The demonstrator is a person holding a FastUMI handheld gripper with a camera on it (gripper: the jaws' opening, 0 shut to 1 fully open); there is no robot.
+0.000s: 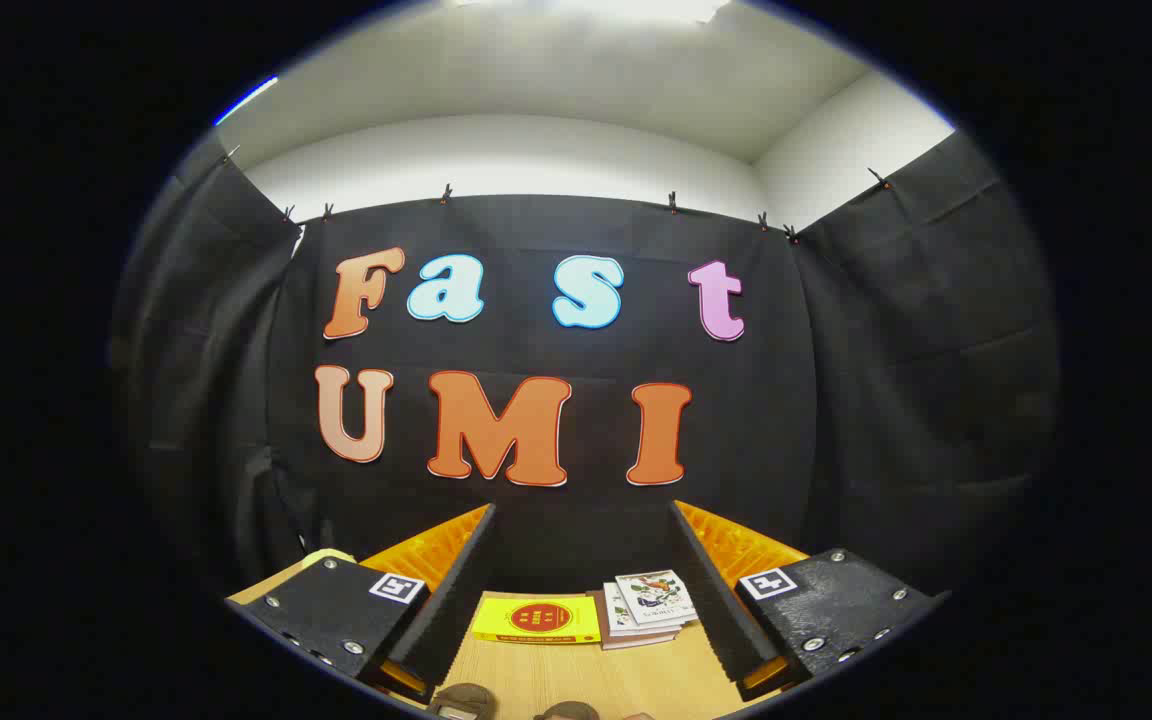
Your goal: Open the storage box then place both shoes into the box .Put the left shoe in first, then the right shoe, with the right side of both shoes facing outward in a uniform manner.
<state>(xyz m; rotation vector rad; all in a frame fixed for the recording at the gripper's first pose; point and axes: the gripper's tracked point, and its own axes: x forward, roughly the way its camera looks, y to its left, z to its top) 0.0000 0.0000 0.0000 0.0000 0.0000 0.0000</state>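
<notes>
Gripper (576,590) wide open, holds nothing, raised and aimed level at the wall. Risk: shoes (461,700) only just peek in below the fingers, so a blind drop could miss. Box can't be made out. Beyond, on table (556,680): yellow book (536,620), mags (651,600).

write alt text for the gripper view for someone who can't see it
The claw hangs open with nothing between its fingers, aimed at the booth's black cloth wall. On the wooden table between the fingers lie a yellow book and a small stack of booklets beside it.
</notes>
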